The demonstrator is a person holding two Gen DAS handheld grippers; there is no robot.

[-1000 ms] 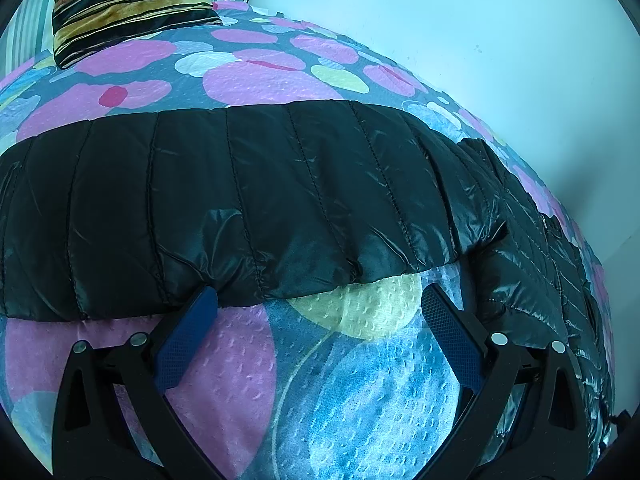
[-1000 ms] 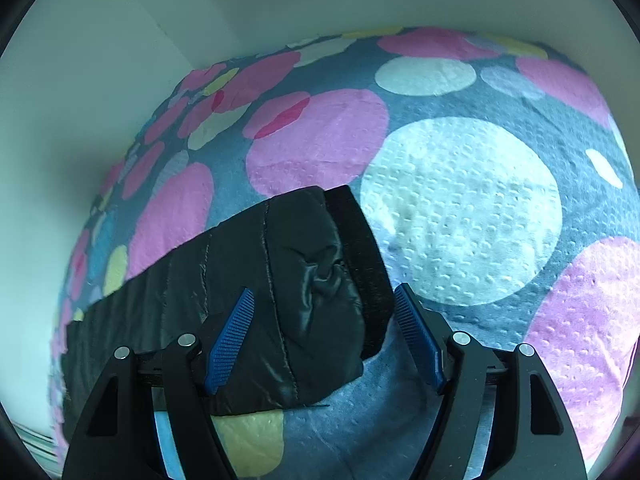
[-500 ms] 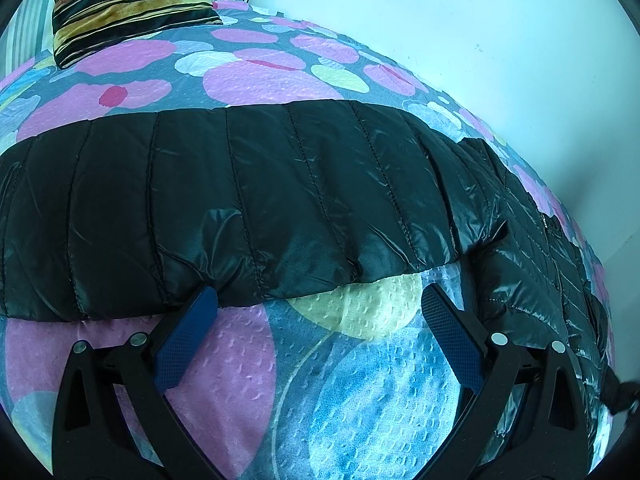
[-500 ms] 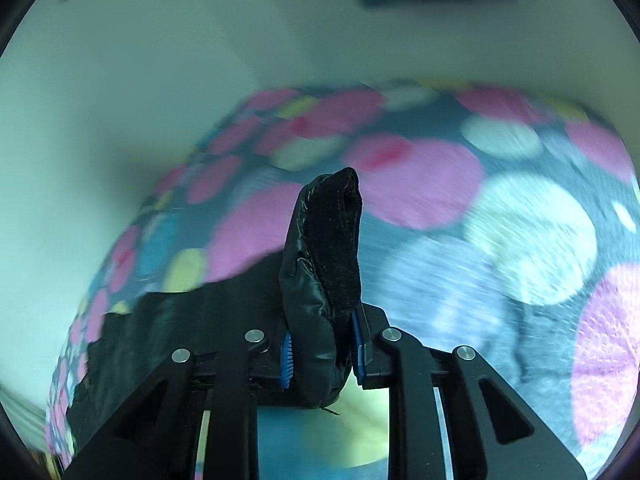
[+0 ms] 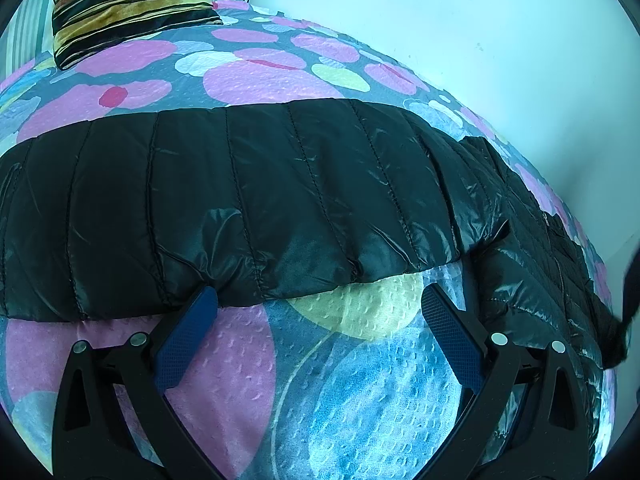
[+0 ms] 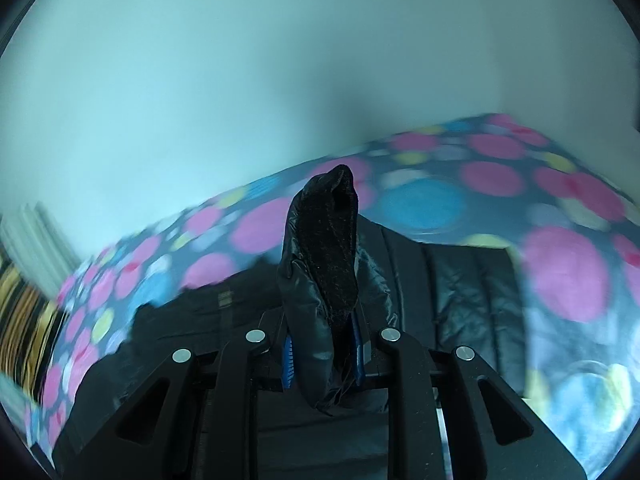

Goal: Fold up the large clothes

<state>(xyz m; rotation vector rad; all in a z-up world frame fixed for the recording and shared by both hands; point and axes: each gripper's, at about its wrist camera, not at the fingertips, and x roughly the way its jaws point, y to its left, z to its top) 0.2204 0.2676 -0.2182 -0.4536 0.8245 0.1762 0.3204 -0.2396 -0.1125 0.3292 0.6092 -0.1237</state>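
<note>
Across the middle of the left wrist view, one black quilted jacket [image 5: 256,208], spread flat on a bedspread [image 5: 360,392] printed with pink, blue and yellow circles. At lower centre, left claw [image 5: 320,312], jaws wide apart, holding nothing, its blue pads [image 5: 450,340] level with the jacket's near hem, the left-hand pad tip just touching or slipping under it. Toward the right of that frame, a second part of the jacket, probably a sleeve, running off to the edge.

At centre of the right wrist view, right claw [image 6: 322,354], jaws closed on a cuff [image 6: 324,264], which stands up above the pads with its fuzzy dark lining showing. Below and behind it, the rest of the jacket lying on the bedspread. Background blurred, suggesting motion.

Judged step: carrying the sleeve over onto the body. For a clean fold: firm pinch, lift enough to clear the slippery shell, lay the sleeve straight across the chest without twisting, release only once flat. Free claw better used pressing the body down so it does not slide.

Count: one jacket, two claws, one striped cushion [image 5: 128,4] at upper left, one bedspread, one pale wall [image 5: 460,32].
</note>
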